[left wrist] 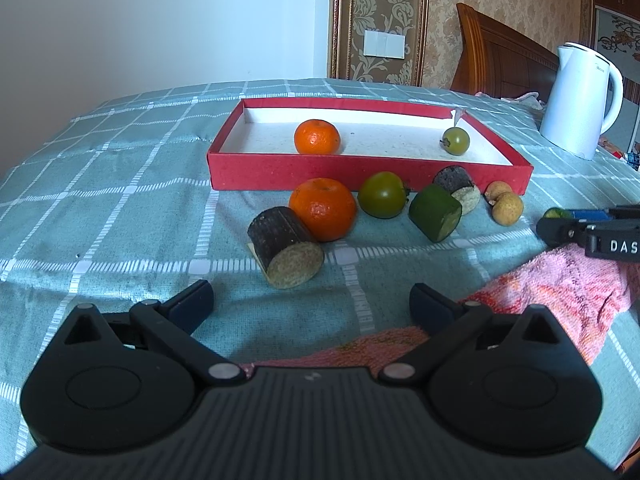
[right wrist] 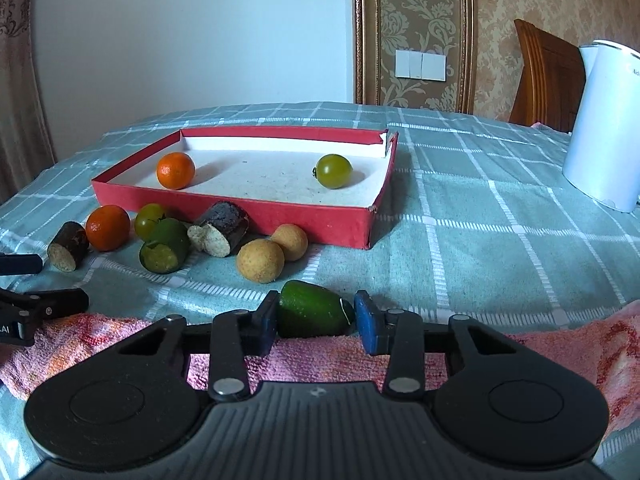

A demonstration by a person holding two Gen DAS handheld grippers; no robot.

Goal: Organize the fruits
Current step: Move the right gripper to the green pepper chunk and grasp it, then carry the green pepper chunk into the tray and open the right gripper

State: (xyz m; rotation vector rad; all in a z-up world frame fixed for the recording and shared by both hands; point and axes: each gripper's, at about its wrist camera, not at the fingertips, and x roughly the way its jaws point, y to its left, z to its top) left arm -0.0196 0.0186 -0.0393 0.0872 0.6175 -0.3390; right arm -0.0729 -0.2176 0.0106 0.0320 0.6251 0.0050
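Right wrist view: right gripper (right wrist: 316, 322) closed around green fruit piece (right wrist: 312, 314), near edge of cloth, on pink towel (right wrist: 540, 344); left pad touching, right pad at its tip.
Handling: likely light, firm, smooth-skinned; may slip. Grip across the thick middle.
Left gripper (left wrist: 312, 300): wide apart, empty.
Red tray (right wrist: 320, 224): far centre; holds orange (right wrist: 175, 170) and green tomato (right wrist: 334, 171).

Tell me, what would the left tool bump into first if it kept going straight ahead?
Probably the dark cut log piece, lying right ahead of the open left tool, with an orange touching behind it. Depth is hard to judge here.
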